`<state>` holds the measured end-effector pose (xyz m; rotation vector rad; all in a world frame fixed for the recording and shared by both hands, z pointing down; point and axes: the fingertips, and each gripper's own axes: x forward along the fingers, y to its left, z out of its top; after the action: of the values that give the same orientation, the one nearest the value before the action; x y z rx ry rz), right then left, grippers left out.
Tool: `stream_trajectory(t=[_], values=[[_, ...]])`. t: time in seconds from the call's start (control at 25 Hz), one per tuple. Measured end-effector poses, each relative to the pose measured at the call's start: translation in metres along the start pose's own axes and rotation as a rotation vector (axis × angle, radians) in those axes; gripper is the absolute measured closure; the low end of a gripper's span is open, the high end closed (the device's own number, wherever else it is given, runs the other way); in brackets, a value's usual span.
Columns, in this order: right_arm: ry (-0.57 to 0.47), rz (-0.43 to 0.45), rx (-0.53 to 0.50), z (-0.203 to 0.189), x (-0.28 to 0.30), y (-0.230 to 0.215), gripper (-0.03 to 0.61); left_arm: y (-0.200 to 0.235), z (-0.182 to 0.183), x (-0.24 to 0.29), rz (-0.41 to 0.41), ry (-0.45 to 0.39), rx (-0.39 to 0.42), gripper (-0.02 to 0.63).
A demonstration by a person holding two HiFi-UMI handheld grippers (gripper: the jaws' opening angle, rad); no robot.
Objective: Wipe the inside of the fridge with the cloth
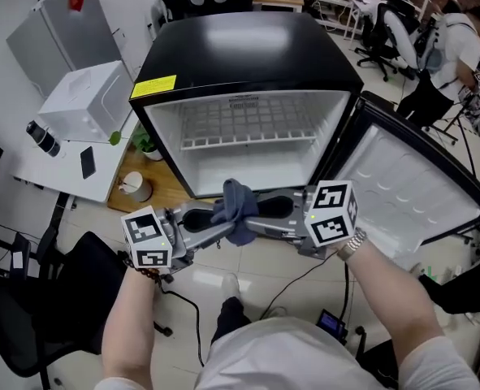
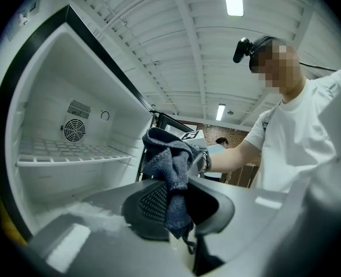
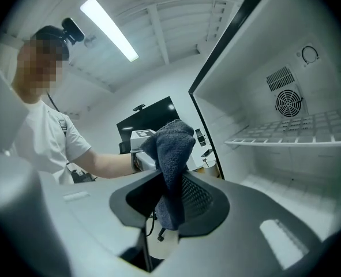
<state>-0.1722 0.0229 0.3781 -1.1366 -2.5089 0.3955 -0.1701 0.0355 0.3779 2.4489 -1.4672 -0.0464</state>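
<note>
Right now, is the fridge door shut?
No, the fridge door hangs wide open to the right of the fridge.

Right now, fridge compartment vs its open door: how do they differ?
The fridge compartment carries a wire shelf and a round fan grille on its back wall. The door liner shows only moulded ridges, with no wire shelf. The compartment faces the person head-on, while the door is swung wide to the right in the head view. Both are white inside with black outer edges.
</note>
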Motion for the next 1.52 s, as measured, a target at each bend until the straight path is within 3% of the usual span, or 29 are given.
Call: stream_trajectory(t=[0.2,0.44,0.68,0.88,1.28,1.52], values=[[0.019,-0.066,-0.036,-0.007,0.021,-0.015,0.514,0.025,-0.015,-0.013,0.135,0.033,0.041,0.560],[0.041,-0.210,-0.130,-0.018,0.040,-0.041,0.523,0.055,-0.034,-0.024,0.342,0.079,0.111,0.540],[0.071,-0.378,-0.240,-0.032,0.058,-0.073,0.525,0.082,-0.062,-0.041,0.497,0.137,0.083,0.473],[0.067,-0.481,-0.273,-0.038,0.071,-0.103,0.527,0.097,-0.070,-0.059,0.576,0.147,0.061,0.433],[0.061,-0.556,-0.293,-0.048,0.113,-0.149,0.528,0.140,-0.073,-0.106,0.841,0.177,0.047,0.434],[0.053,-0.578,-0.291,-0.047,0.137,-0.173,0.528,0.164,-0.074,-0.111,0.905,0.177,0.034,0.437]])
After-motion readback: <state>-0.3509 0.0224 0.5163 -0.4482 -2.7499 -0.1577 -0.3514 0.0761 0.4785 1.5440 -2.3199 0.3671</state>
